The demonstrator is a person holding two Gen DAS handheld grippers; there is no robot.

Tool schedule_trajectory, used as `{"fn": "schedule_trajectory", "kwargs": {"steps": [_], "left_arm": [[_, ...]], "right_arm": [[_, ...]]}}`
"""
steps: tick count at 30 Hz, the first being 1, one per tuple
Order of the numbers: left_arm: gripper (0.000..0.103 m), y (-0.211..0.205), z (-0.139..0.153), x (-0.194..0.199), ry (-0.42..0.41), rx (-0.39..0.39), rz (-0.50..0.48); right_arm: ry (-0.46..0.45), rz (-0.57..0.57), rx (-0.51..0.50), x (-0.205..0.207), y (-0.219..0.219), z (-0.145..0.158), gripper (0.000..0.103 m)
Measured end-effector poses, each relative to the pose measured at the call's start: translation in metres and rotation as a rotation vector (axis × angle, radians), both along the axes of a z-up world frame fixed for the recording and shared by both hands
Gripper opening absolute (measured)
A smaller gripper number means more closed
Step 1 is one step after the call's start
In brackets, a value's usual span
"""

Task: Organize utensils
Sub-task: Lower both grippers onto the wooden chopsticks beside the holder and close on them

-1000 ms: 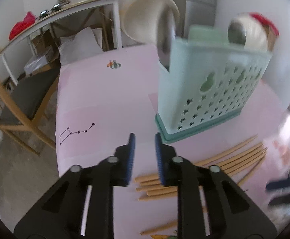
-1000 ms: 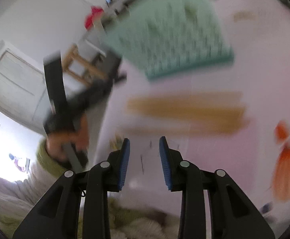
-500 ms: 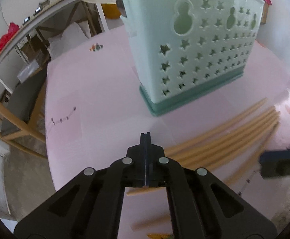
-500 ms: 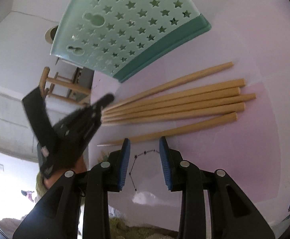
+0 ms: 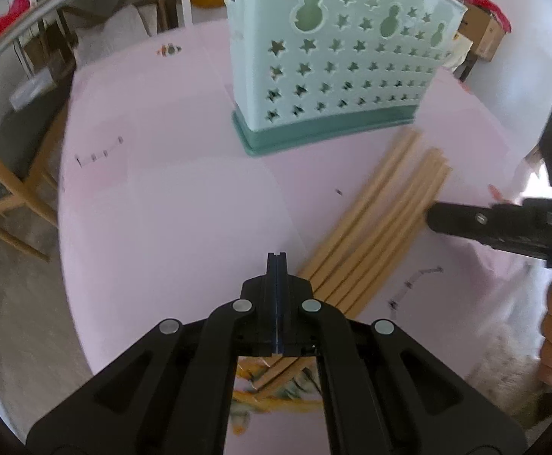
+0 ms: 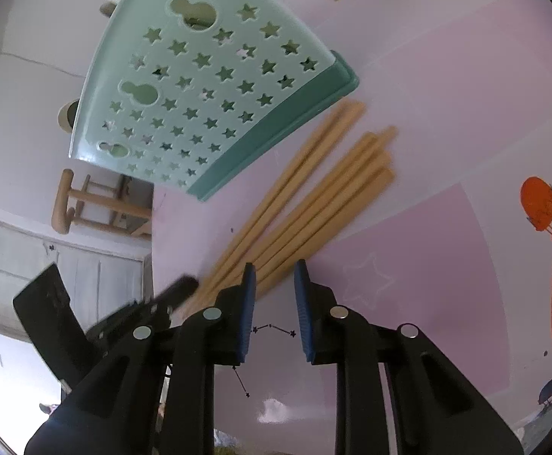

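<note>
A: On the pink table (image 5: 169,204), your chopsticks (image 6: 313,189) lie loose in a fan, thick ends just beside the base of the green holder (image 6: 215,87). None in the holder that I can see. So step in hand: first pick-up.

B: Grippers?

A: Your left gripper (image 5: 276,261) is clenched, nothing between its jaws, tip resting by the thin ends of the sticks. Your right gripper (image 6: 274,295) has just been closing, but its blue pads (image 6: 248,303) still stand apart with bare table between them; the nearest stick sits just off the left pad. Grasping nothing.

B: Next move?

A: My read: shift your right gripper over one stick near its thin end, straddle only that one, then squeeze. Sticks touch each other, so you could catch two. Left looks set to steady the pile.
</note>
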State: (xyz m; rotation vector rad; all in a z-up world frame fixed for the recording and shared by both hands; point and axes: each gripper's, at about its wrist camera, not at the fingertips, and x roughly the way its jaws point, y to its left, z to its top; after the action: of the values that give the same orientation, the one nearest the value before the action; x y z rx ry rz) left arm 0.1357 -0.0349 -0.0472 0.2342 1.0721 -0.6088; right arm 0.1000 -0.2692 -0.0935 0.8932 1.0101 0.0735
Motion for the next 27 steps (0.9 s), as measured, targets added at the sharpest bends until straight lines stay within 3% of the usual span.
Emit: {"fn": "schedule_trajectory", "kwargs": {"steps": [12, 17, 27], "left_arm": [[0.000, -0.001, -0.003, -0.035, 0.132, -0.111, -0.038], [0.000, -0.002, -0.006, -0.049, 0.199, -0.162, -0.040], [0.000, -0.017, -0.010, -0.076, 0.197, -0.201, -0.027]], "right_arm": [[-0.012, 0.003, -0.074, -0.008, -0.006, 0.002, 0.007], [-0.021, 0.019, -0.085, -0.011, -0.007, 0.002, 0.005], [-0.045, 0.100, -0.130, -0.003, 0.000, 0.005, 0.005]]}}
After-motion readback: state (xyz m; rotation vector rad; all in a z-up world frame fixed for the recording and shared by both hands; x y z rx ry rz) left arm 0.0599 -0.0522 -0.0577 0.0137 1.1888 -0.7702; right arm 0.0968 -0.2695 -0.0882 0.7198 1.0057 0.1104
